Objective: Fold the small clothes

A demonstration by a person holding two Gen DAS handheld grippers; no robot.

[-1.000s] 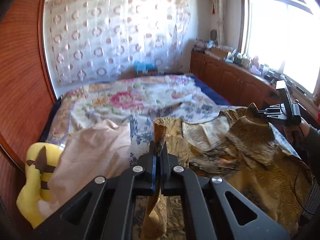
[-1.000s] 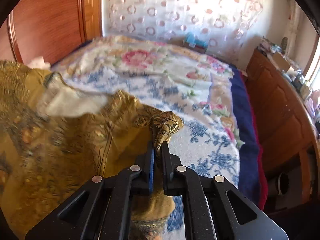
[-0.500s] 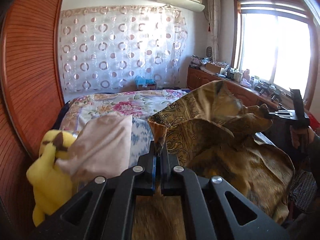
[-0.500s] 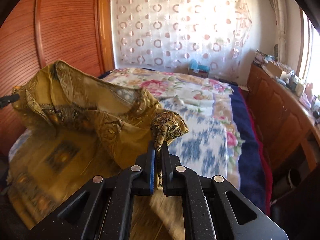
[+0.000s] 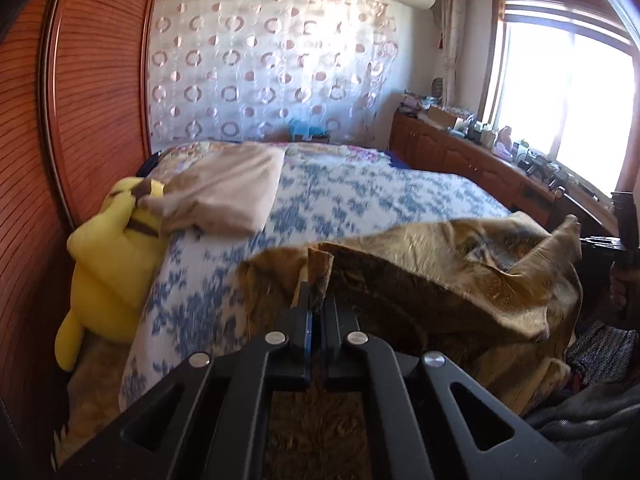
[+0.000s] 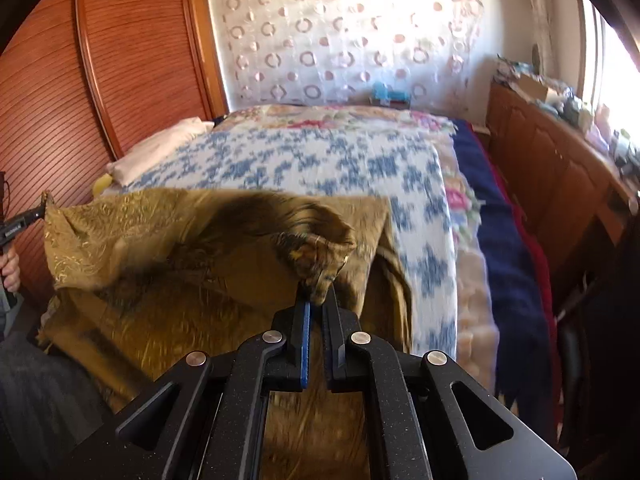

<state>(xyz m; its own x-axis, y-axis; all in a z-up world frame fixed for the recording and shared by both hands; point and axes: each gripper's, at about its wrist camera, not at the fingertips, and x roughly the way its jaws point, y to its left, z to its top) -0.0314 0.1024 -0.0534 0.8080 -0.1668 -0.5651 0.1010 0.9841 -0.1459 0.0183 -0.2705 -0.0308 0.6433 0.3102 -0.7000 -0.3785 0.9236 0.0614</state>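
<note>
Golden-brown patterned garment (image 5: pixel 440 272) hangs stretched between the two grippers over the near end of the bed, its lower part draping down past the bed's edge toward the person's lap. Left gripper (image 5: pixel 316 300) is clamped tight on one bunched corner of the cloth, and right gripper (image 6: pixel 318 294) is pinched closed on the opposite corner, which folds over its tips in a dark crumpled knot. Beneath and beyond the garment lies the blue-and-white floral bedspread (image 5: pixel 360 200), with a dark blue blanket (image 6: pixel 508 240) hanging off the bed's right side. A folded beige cloth (image 5: pixel 228 196) rests near the far left of the bed, touching a yellow plush toy (image 5: pixel 116 248) wedged against the reddish wooden wardrobe (image 5: pixel 96 100). A low wooden cabinet (image 6: pixel 560 168) runs under the bright window
</note>
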